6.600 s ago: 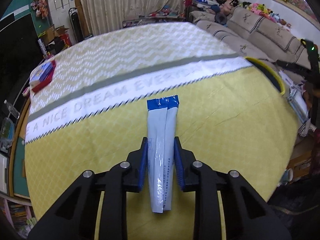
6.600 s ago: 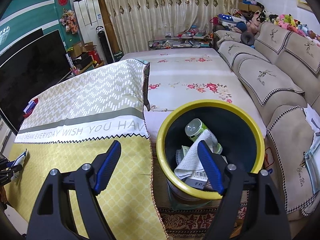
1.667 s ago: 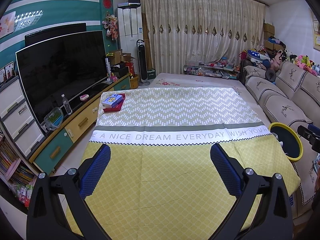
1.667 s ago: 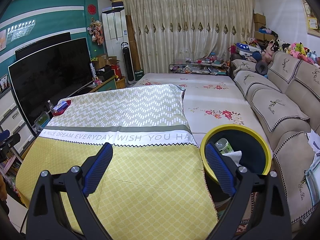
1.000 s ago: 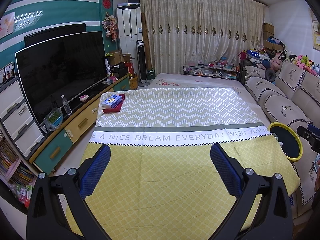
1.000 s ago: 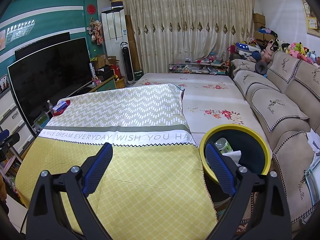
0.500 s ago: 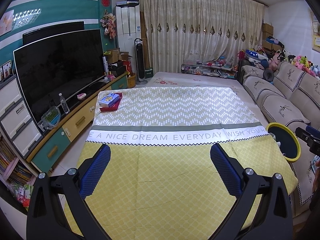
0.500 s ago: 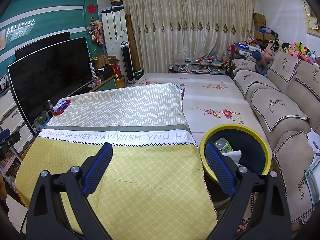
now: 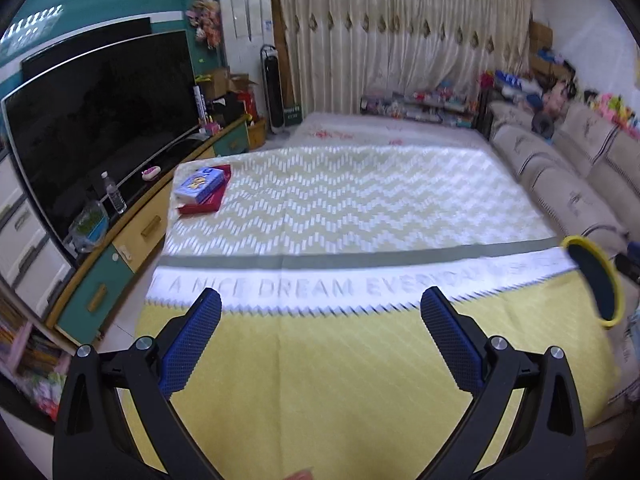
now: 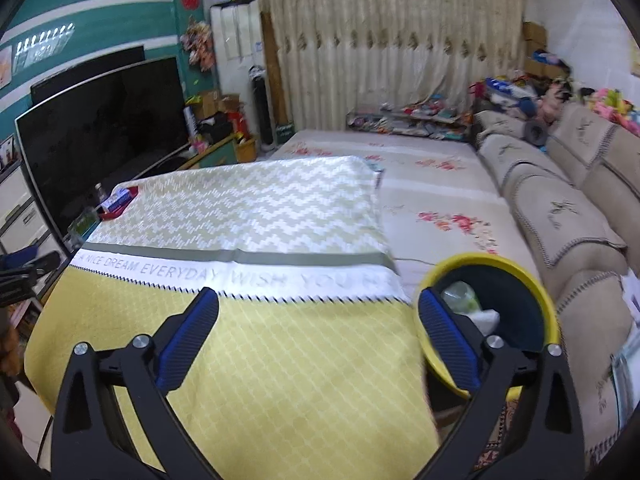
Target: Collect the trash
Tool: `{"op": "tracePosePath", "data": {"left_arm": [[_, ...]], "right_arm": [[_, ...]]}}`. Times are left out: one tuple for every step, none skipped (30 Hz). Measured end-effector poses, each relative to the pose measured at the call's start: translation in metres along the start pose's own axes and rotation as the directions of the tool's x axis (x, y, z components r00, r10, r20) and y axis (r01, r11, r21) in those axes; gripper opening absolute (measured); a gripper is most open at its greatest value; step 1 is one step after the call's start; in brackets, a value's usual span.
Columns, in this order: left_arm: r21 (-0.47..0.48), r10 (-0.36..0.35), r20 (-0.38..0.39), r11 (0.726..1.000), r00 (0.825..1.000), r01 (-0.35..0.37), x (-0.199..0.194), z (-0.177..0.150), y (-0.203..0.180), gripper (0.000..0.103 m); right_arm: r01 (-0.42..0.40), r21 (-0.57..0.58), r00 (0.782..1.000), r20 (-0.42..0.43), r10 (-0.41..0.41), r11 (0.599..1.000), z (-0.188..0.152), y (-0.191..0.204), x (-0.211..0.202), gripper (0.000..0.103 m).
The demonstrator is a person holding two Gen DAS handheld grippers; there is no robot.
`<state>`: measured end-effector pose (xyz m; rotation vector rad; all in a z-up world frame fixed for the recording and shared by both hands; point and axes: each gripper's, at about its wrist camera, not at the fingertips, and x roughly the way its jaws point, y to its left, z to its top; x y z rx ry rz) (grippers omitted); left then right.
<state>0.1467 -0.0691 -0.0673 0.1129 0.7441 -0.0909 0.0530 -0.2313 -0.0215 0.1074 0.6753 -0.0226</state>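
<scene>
Trash sits in the bin (image 10: 546, 320), a dark tub with a yellow rim just off the right edge of the desk (image 10: 260, 360); inside it I can see a green bottle (image 10: 460, 298) and some white paper (image 10: 486, 318); no trash shows on the desk top itself. The right claw (image 10: 318, 322) has just been opening and now stands wide with nothing in it; the left claw (image 9: 320, 326) is wide and holds nothing too.

What could go wrong, I think: the bin stands very near the right claw, so a quick swing could bump it and tip the trash out; the pictures are blurry, so a small scrap could be missed.

The desk wears a cloth, yellow up close, then a white band with words, then zigzags; a blue box (image 9: 198, 184) lies on a red tray (image 9: 214, 202) at the far left corner; a big black TV (image 9: 100, 128), curtains (image 9: 400, 40) and a sofa (image 10: 560, 216) fill the room.
</scene>
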Motion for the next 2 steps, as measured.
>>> {"op": "tracePosePath", "data": {"left_arm": [[0.009, 0.019, -0.021, 1.000, 1.000, -0.019, 0.022, 0.008, 0.001, 0.098], [0.016, 0.022, -0.034, 1.000, 0.999, -0.021, 0.038, 0.014, 0.001, 0.098]], "right_arm": [[-0.021, 0.002, 0.999, -0.027, 0.021, 1.000, 0.011, 0.004, 0.022, 0.096], [-0.041, -0.001, 0.998, -0.044, 0.041, 0.999, 0.019, 0.009, 0.040, 0.096]]}}
